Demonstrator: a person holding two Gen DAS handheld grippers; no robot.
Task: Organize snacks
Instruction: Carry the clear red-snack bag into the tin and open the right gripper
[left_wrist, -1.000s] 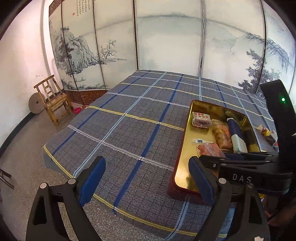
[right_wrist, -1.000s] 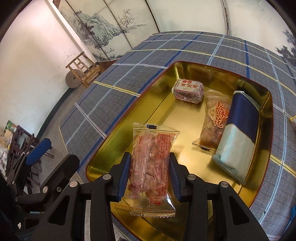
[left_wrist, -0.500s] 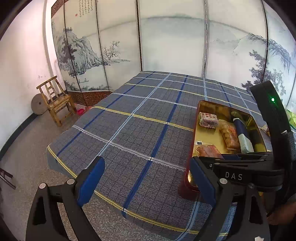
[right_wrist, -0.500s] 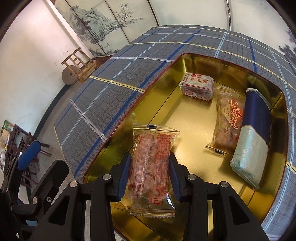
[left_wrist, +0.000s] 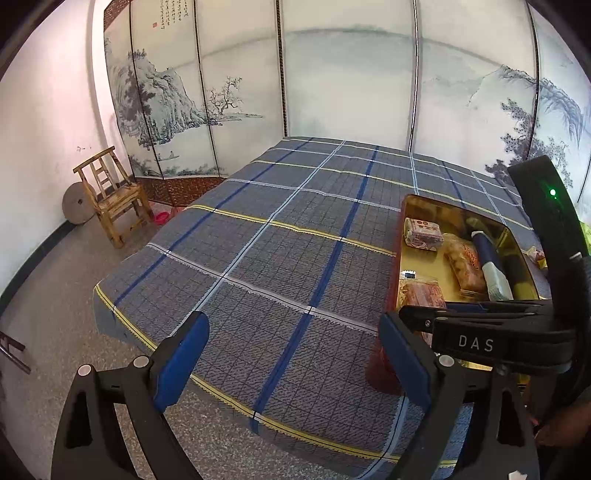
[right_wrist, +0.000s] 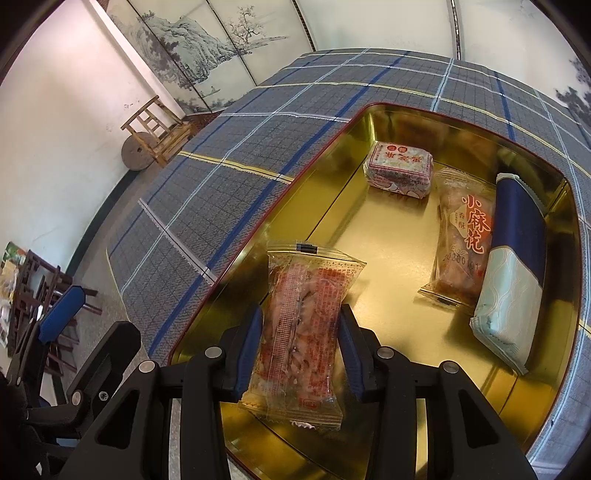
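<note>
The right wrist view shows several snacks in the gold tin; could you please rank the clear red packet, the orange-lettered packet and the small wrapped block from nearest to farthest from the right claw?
1. Clear red packet: between the pads of the right claw, near end of the gold tin.
2. Orange-lettered packet: right of centre, beside the blue-and-white pouch.
3. Small wrapped block: far end.

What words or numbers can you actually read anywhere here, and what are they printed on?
"DAS": on the right gripper, seen from the left wrist.
"小麻花": orange snack packet in the gold tin.
"2020", the rest unclear: same packet.
Square red-and-white packet: blurred.
Packet between the right gripper's fingers: too small.
Folding screen calligraphy: too small.
</note>
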